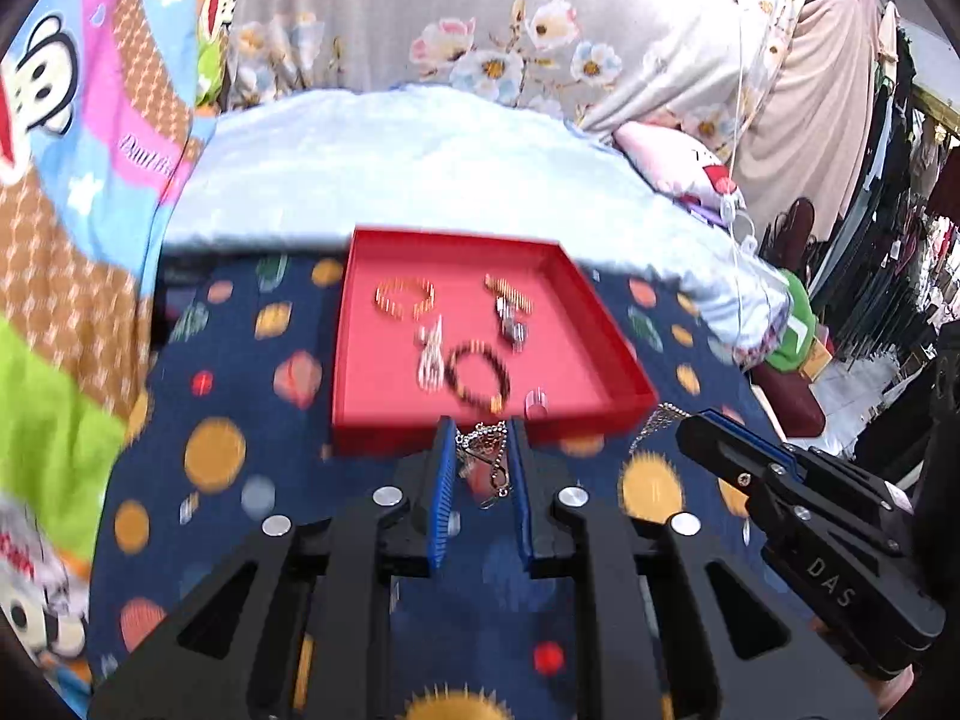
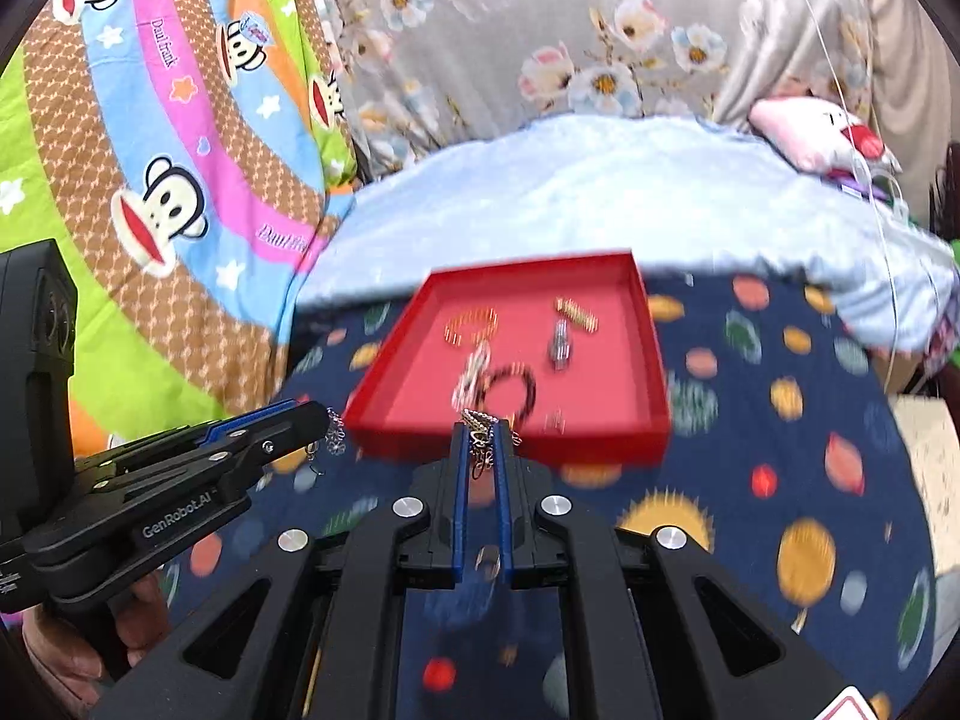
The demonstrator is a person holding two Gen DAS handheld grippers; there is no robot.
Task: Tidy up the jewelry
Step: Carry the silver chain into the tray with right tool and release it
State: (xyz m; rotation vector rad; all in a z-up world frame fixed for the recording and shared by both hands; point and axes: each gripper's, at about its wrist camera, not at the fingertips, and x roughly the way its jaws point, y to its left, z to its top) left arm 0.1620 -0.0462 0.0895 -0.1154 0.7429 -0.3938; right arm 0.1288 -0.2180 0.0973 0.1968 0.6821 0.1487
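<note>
A red tray (image 1: 360, 420) lies on the navy planet-print cloth and also shows in the right wrist view (image 2: 654, 360). In it lie a gold bracelet (image 1: 405, 297), a dark beaded bracelet (image 1: 478, 377), silver earrings (image 1: 431, 354), a gold clip (image 1: 510, 291) and a silver piece (image 1: 511, 324). My left gripper (image 1: 480, 450) is shut on a silver chain necklace (image 1: 483, 438) just before the tray's near wall. My right gripper (image 2: 480, 444) is shut on a chain (image 2: 480, 420) at the tray's near edge; it also shows in the left wrist view (image 1: 690, 426).
A pale blue blanket (image 1: 390, 162) lies behind the tray. Cartoon-print bedding (image 2: 150, 180) hangs at the left, flowered grey fabric (image 2: 600, 30) at the back. A pink plush (image 2: 822, 132) sits at the right. The left gripper shows in the right wrist view (image 2: 312, 420).
</note>
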